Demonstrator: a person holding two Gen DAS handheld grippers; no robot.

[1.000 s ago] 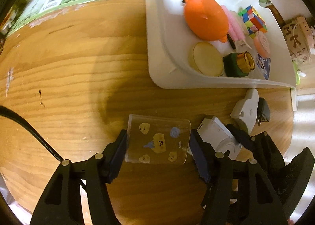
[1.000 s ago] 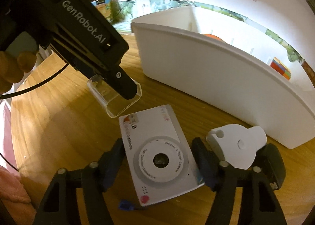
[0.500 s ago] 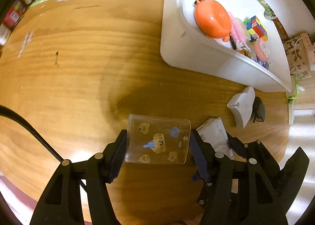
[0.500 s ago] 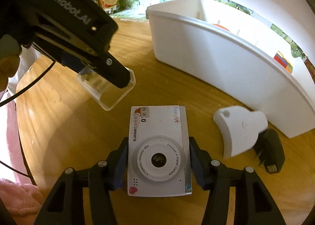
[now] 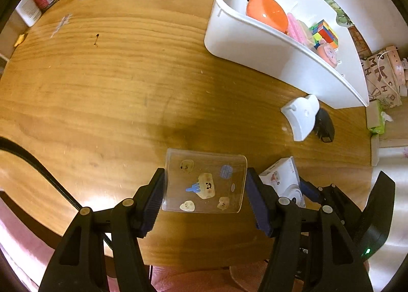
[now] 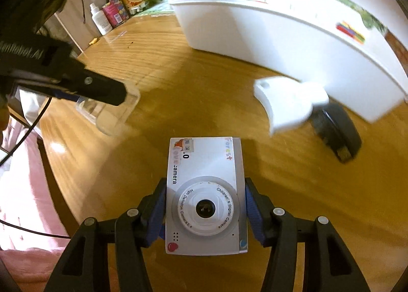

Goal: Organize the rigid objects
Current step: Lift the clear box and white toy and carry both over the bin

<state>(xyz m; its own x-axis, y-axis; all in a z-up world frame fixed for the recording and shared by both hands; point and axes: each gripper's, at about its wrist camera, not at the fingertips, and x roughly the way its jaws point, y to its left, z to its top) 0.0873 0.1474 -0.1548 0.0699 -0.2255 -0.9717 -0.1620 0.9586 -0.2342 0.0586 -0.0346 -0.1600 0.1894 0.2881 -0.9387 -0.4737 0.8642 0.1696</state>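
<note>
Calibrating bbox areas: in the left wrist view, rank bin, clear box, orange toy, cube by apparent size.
1. bin
2. clear box, inflated by nearness to the lens
3. orange toy
4. cube

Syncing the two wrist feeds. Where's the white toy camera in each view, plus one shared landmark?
Left wrist: toy camera sits low right, partly hidden behind the left gripper's right finger, held by the right gripper.
Right wrist: toy camera is bottom centre, lens facing the view, clamped in the right gripper.
Shared landmark: the white bin, upper right in both.
</note>
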